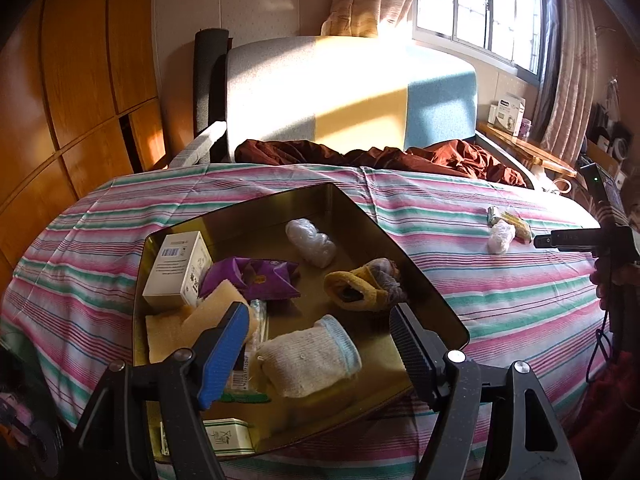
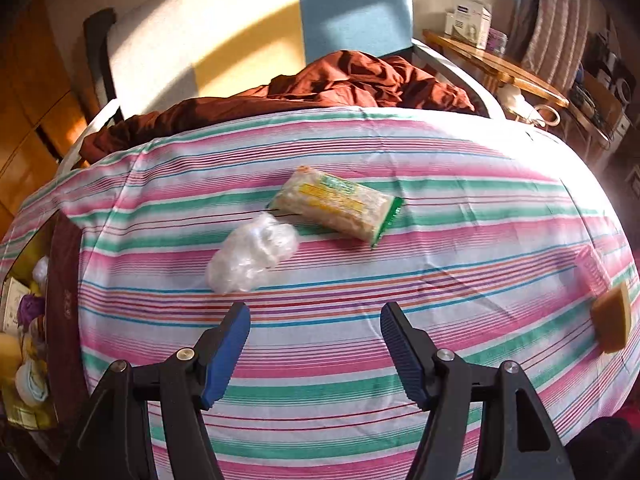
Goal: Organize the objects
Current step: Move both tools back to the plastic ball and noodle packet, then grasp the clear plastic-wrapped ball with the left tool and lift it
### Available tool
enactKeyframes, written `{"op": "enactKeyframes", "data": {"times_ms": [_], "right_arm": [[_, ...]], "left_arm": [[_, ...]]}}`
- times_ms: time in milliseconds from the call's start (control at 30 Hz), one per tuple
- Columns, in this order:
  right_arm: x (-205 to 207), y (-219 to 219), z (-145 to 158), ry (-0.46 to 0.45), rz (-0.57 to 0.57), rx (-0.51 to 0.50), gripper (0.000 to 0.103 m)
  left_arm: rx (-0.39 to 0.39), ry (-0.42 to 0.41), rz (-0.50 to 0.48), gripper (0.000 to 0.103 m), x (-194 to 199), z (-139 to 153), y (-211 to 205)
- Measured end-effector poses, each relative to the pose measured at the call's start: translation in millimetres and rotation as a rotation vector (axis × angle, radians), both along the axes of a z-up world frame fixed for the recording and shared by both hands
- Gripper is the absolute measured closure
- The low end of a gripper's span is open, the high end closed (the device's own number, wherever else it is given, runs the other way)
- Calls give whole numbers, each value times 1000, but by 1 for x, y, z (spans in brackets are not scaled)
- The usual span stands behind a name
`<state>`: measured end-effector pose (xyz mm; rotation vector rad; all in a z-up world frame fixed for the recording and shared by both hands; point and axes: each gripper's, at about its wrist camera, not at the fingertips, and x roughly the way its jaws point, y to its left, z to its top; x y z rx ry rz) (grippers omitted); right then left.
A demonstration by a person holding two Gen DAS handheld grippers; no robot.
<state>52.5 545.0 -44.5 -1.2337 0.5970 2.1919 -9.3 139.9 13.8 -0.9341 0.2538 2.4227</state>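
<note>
A gold metal tin [image 1: 360, 206] lies on the striped cloth and holds a white box [image 1: 178, 268], a purple packet [image 1: 256, 278], yellow sponges [image 1: 176, 328], a clear plastic wad [image 1: 310, 242], a yellow sock [image 1: 362, 286] and a white sock [image 1: 310, 354]. My left gripper [image 1: 320, 330] is open and empty just above the white sock. My right gripper [image 2: 314, 328] is open and empty over the cloth, just short of a crumpled plastic wad [image 2: 252, 260] and a green-and-yellow snack packet [image 2: 336, 206]. A yellow sponge [image 2: 612, 322] lies at the far right.
The striped cloth [image 2: 360, 360] covers a rounded table. Behind it a chair [image 1: 340, 96] carries a dark red cloth [image 2: 340, 80]. A wooden side table with boxes [image 2: 492, 56] stands at the back right, wooden cabinets [image 1: 72, 92] on the left.
</note>
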Motion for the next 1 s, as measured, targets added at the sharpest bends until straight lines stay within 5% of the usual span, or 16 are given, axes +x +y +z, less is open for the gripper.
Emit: {"op": "enactKeyframes", "data": {"times_ms": [467,1000], "right_arm": [[52,53,-2,124,-301,-203,31],[57,58,-4,176,-316,-281,31]], "left_arm": [[-38,-21,-211,25,11,1,111],[-93,-35,-412,26,10,-20,246]]}}
